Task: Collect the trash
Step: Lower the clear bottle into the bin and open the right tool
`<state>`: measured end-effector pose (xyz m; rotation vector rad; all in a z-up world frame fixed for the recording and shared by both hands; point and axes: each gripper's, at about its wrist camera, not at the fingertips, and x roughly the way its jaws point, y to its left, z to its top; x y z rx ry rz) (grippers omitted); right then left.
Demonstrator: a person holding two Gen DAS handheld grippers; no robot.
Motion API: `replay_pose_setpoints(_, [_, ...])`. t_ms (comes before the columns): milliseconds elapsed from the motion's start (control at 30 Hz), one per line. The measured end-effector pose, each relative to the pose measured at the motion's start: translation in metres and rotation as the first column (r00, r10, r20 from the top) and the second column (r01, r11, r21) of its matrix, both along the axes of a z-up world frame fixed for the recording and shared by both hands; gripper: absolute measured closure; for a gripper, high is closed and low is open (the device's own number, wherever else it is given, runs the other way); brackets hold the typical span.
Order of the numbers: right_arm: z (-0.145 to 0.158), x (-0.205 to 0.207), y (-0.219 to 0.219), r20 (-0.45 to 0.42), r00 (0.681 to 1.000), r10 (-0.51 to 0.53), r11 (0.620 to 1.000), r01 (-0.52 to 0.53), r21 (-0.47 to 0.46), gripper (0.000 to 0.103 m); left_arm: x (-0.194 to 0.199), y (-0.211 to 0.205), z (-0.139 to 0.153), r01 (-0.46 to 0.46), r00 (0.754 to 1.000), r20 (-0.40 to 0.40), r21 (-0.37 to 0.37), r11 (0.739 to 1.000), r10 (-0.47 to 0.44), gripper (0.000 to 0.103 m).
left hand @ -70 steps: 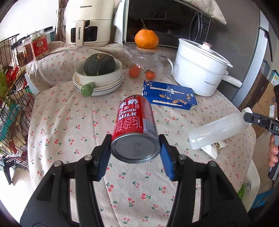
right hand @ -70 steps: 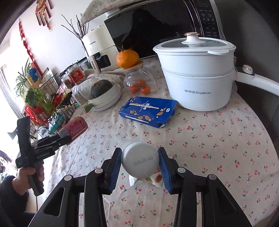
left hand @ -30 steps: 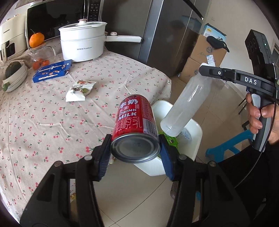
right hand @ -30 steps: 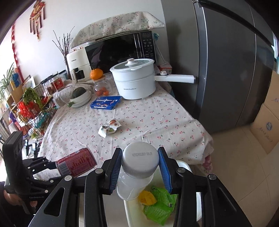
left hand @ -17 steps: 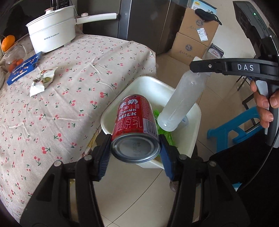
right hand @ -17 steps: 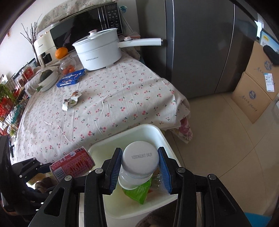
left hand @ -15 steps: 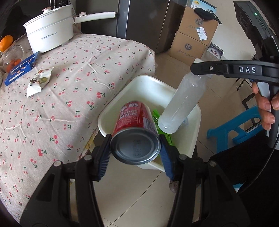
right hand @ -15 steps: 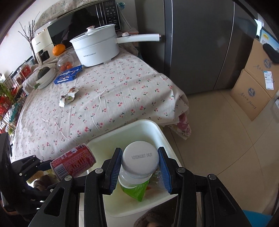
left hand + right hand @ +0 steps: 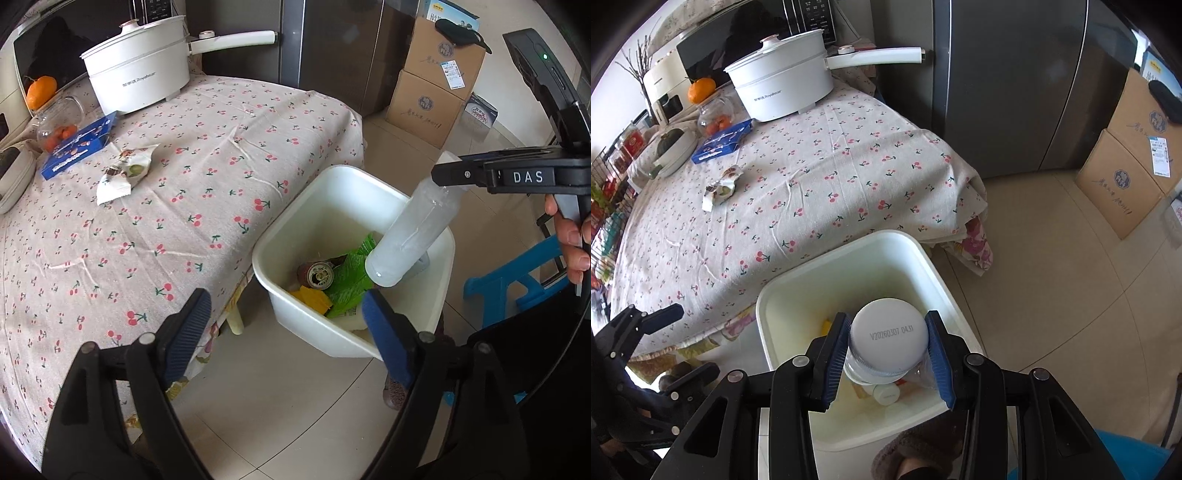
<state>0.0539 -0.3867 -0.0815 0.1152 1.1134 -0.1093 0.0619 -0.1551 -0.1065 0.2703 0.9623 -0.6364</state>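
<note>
Our left gripper (image 9: pixel 284 314) gapes empty above the bin (image 9: pixel 314 328); our right gripper (image 9: pixel 886 350) clamps the bottle (image 9: pixel 889 339); a snack wrapper (image 9: pixel 125 173) lies at ten o'clock

I count one white bin (image 9: pixel 376 186) off the worktop's (image 9: pixel 221 155) near edge, holding one red can (image 9: pixel 317 274) and one green wrapper (image 9: pixel 349 275). I carry one clear bottle (image 9: pixel 413 236). On the worktop: one snack packet (image 9: pixel 125 173) mid-cloth, one blue box (image 9: pixel 79 151), one white pot (image 9: pixel 138 81), one orange (image 9: pixel 41 91) toward the far edge.
</note>
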Motion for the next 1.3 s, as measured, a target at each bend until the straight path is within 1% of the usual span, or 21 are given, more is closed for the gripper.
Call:
replay_pose_setpoints(133, [-0.006,0.004,0.004,-0.026,1.0,0.003,1.0,-0.003,0.003,0.06,-0.001,0.01,0.003,-0.028,1.0,0.009,0.01,1.0,0.028,0.016])
replay_pose_setpoints(200, [-0.008,0.006,0.004,-0.036,0.999,-0.005,1.0,0.006,0.022,0.06,-0.001,0.015,0.004,-0.038,0.999,0.012,0.01,0.999,0.038,0.014])
replay_pose_setpoints(267, [-0.006,0.007,0.003,-0.035,0.999,-0.02,0.999,0.022,0.05,0.054,-0.002,0.019,0.006,-0.046,0.999,0.017,0.009,0.999,0.046,0.013])
replay_pose_setpoints(300, [-0.004,0.007,0.003,-0.028,0.999,-0.025,0.998,0.027,0.059,0.046,-0.002,0.021,0.007,-0.049,0.999,0.019,0.008,0.999,0.049,0.013])
replay_pose_setpoints(367, [0.0,0.006,0.004,-0.008,0.999,-0.031,0.998,0.031,0.061,0.04,-0.003,0.024,0.008,-0.054,0.998,0.023,0.007,0.999,0.054,0.012])
replay_pose_setpoints(500, [0.003,0.007,0.008,0.005,1.0,-0.028,0.998,0.028,0.061,0.039,-0.002,0.029,0.01,-0.064,0.998,0.029,0.007,0.998,0.064,0.012])
replay_pose_setpoints(600, [0.002,0.008,0.01,0.002,1.0,-0.031,0.998,0.031,0.054,0.031,-0.002,0.033,0.011,-0.075,0.997,0.03,0.01,0.997,0.074,0.011])
replay_pose_setpoints(733, [0.004,0.009,0.013,0.009,1.0,-0.028,0.998,0.028,0.048,0.029,0.001,0.042,0.011,-0.094,0.995,0.033,0.015,0.995,0.093,0.011])
replay_pose_setpoints(833, [0.004,0.01,0.016,0.011,1.0,-0.026,0.999,0.026,0.042,0.028,0.008,0.052,0.014,-0.124,0.992,0.035,0.01,0.992,0.124,0.011])
replay_pose_setpoints(933, [0.005,0.013,0.019,0.012,1.0,-0.024,0.999,0.024,0.031,0.028,0.02,0.067,0.017,-0.166,0.986,0.032,-0.006,0.986,0.166,0.01])
replay_pose_setpoints(1033, [0.007,0.017,0.025,0.022,1.0,-0.011,1.0,0.011,0.023,0.027,0.037,0.079,0.019,-0.207,0.977,0.043,-0.02,0.978,0.208,0.005])
replay_pose_setpoints(1300, [0.015,0.052,0.046,0.031,0.998,0.059,0.998,-0.06,0.0,0.026,0.111,0.09,0.017,-0.249,0.966,0.067,-0.009,0.969,0.249,0.004])
